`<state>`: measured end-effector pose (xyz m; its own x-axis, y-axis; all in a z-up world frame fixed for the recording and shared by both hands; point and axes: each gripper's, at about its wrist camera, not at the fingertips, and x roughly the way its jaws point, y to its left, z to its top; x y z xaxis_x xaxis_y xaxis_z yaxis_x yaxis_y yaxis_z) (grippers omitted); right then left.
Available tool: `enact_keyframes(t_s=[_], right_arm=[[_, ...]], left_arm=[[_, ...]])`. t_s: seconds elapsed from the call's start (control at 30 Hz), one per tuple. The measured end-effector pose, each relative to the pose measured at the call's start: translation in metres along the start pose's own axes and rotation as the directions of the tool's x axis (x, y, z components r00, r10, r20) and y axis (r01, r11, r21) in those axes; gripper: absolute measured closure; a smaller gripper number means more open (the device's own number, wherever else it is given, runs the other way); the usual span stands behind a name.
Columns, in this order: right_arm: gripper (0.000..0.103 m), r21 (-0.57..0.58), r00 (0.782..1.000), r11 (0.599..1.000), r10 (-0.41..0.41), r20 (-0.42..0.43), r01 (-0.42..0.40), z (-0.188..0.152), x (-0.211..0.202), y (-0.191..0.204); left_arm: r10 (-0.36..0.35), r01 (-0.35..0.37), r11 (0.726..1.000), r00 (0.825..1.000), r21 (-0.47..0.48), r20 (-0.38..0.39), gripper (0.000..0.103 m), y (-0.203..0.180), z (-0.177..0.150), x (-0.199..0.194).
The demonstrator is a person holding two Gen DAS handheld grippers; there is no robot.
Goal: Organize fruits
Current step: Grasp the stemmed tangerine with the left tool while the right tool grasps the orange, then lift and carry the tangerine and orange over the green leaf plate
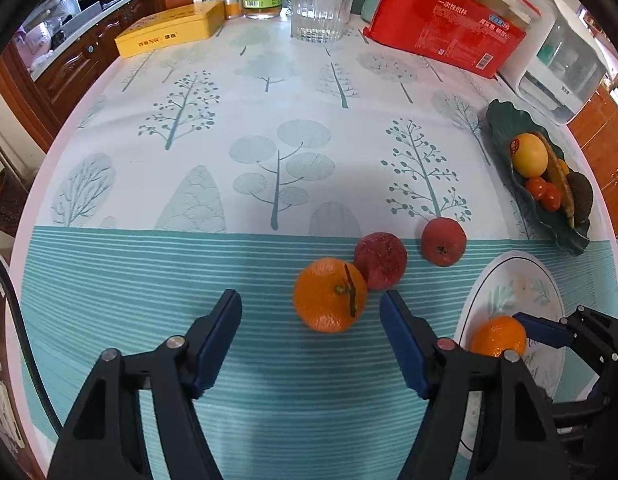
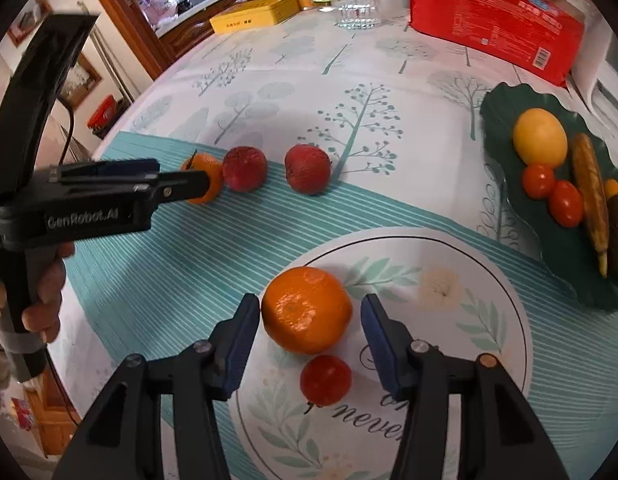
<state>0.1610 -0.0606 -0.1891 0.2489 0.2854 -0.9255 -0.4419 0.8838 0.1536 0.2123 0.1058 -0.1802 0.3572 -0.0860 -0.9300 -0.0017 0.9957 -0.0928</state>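
An orange with a stem (image 1: 329,295) lies on the striped cloth between the fingers of my left gripper (image 1: 311,304), whose pads stand clear of it on both sides. Two red apples (image 1: 380,266) (image 1: 443,241) sit just behind it. In the right wrist view my right gripper (image 2: 309,308) straddles a second orange (image 2: 307,310) resting on the white flowered plate (image 2: 489,280), with a gap at the right pad. A small red tomato (image 2: 325,380) lies on the plate nearer the camera. The left gripper (image 2: 181,176) shows from the side at the stemmed orange (image 2: 203,178).
A dark green leaf-shaped dish (image 1: 505,120) at the right holds a yellow fruit, small tomatoes and other produce. At the back stand a glass tumbler (image 1: 317,12), a red package (image 1: 449,28), a yellow tin (image 1: 169,30) and a white appliance (image 1: 565,60). A hand (image 2: 45,280) grips the left handle.
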Motion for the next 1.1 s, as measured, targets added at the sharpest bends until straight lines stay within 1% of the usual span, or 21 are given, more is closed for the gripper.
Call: enact_keyframes(t_s=[0.07,0.2,0.27,0.33,0.37,0.43,0.7,0.9,1.1], right_arm=[[0.05,-0.008,1.0,1.0,0.002,-0.002,-0.002,-0.001,0.003,0.001],[0.05,-0.014,1.0,1.0,0.001,0.005,-0.001,-0.001,0.004,0.001],[0.05,-0.02,1.0,1.0,0.007,0.005,-0.007,-0.001,0.005,0.001],[0.05,-0.025,1.0,1.0,0.009,0.007,-0.008,-0.002,0.005,0.002],[0.051,-0.028,1.0,1.0,0.009,0.008,-0.008,-0.002,0.006,0.002],[0.055,-0.035,1.0,0.999,0.008,0.009,-0.008,-0.002,0.007,0.003],[0.056,-0.028,1.0,1.0,0.014,0.026,-0.013,-0.004,0.005,0.002],[0.056,-0.023,0.998,1.0,0.015,0.055,-0.014,-0.003,-0.006,0.002],[0.057,-0.021,0.996,1.0,0.023,0.087,-0.021,-0.006,-0.021,0.004]], left_arm=[[0.0,0.0,1.0,1.0,0.009,-0.006,0.044,-0.001,0.002,0.005],[0.0,0.001,1.0,1.0,0.031,-0.01,0.052,-0.007,0.003,0.01],[-0.004,0.005,0.999,1.0,0.039,-0.015,0.059,-0.009,0.002,0.012],[-0.012,0.013,0.999,1.0,0.048,-0.025,0.063,-0.012,0.002,0.015],[-0.006,0.007,0.999,1.0,0.053,-0.021,0.063,-0.013,0.002,0.015],[0.0,0.001,0.998,1.0,0.062,-0.016,0.064,-0.013,0.002,0.015],[0.012,-0.012,0.997,1.0,0.071,0.005,0.065,-0.013,-0.004,0.009],[0.014,-0.015,0.998,1.0,0.064,0.02,0.066,-0.01,-0.014,-0.008],[0.002,-0.004,0.998,0.999,0.058,0.034,0.066,-0.016,-0.024,-0.031]])
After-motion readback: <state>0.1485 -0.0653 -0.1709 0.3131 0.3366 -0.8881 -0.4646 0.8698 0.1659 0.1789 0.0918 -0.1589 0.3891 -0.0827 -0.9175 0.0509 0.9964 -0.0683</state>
